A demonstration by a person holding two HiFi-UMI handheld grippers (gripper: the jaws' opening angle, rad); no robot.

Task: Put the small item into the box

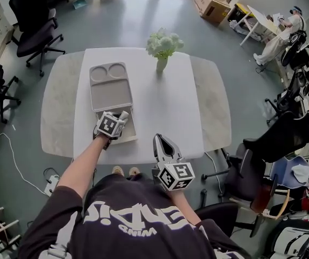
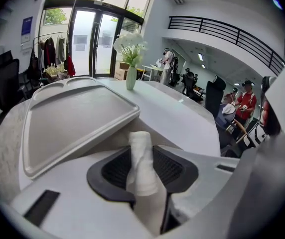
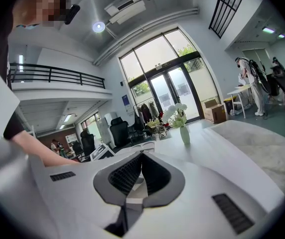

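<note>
Left gripper (image 1: 121, 117) pinching white roll (image 2: 142, 163) near grey tray (image 1: 110, 88); right gripper (image 3: 141, 156) jaws together. White table (image 1: 165, 107), flower vase (image 1: 161, 65), office chairs (image 1: 35, 31).

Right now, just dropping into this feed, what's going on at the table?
A person at the white table holds a gripper in each hand. The left gripper is shut on a small white rolled item and hangs over the shallow beige box at the near end of the grey tray. The item is not yet in the box. The right gripper is shut and empty, near the table's front edge.
</note>
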